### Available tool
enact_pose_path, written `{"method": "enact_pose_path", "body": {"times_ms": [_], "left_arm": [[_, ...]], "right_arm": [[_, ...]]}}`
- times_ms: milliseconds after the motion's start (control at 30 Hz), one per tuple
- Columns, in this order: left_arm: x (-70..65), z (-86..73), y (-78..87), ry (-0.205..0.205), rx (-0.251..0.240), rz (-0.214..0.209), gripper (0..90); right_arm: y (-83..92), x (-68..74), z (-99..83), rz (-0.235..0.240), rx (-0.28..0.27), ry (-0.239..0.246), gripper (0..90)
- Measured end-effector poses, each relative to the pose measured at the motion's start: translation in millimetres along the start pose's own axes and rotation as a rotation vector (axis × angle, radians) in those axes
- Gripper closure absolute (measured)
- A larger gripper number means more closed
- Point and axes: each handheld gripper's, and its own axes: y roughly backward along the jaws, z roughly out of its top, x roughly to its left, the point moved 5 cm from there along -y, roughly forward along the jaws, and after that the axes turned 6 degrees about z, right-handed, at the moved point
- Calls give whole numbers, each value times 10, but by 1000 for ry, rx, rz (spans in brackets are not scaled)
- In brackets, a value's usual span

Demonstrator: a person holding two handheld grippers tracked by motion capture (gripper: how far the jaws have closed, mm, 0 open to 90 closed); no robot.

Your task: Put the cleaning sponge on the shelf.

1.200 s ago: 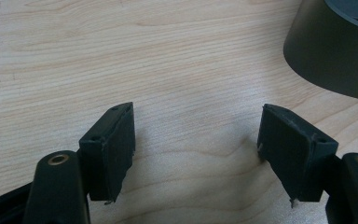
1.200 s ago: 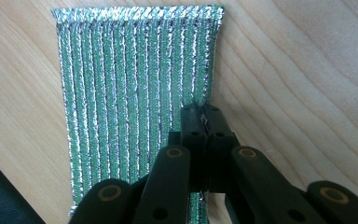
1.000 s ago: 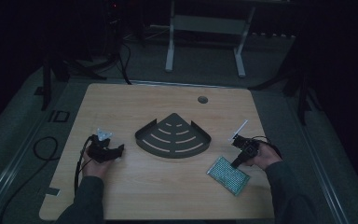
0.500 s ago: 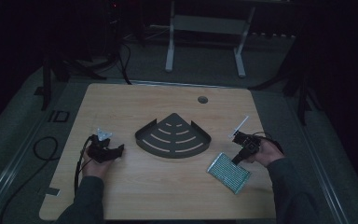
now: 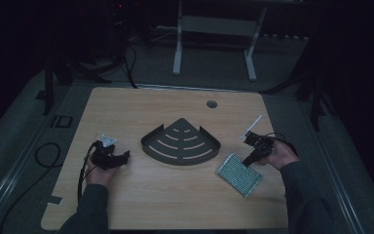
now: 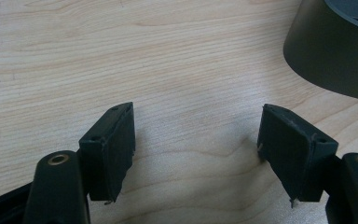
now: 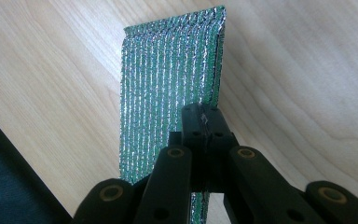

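My right gripper [image 5: 248,160] [image 7: 206,119] is shut on the near edge of a green glittery ribbed pad [image 5: 239,175] [image 7: 168,74], which hangs tilted just over the wooden table [image 5: 151,195] at its right side. At the table's left, my left gripper [image 5: 122,157] [image 6: 198,154] rests low over bare wood, open, with nothing between its jaws. A dark fan-shaped slotted tray [image 5: 180,144] sits in the table's middle; its curved wall [image 6: 335,60] appears at the upper right of the left gripper view.
A thin white strip [image 5: 253,126] lies on the table just beyond the right hand. A round cable hole [image 5: 212,104] is near the far edge. The surroundings are dark, with a white stand [image 5: 214,29] behind the table.
The right hand has risen a little with the green pad in its jaws, lifting the pad's held edge. The left hand has stayed put.
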Motion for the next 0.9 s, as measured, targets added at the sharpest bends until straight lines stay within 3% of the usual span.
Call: {"method": "enact_pose_path", "body": {"times_ms": [900], "left_arm": [[1,0,1,-1,2,0,282]], "right_arm": [[300,18,221,-36,-51,18,898]]}}
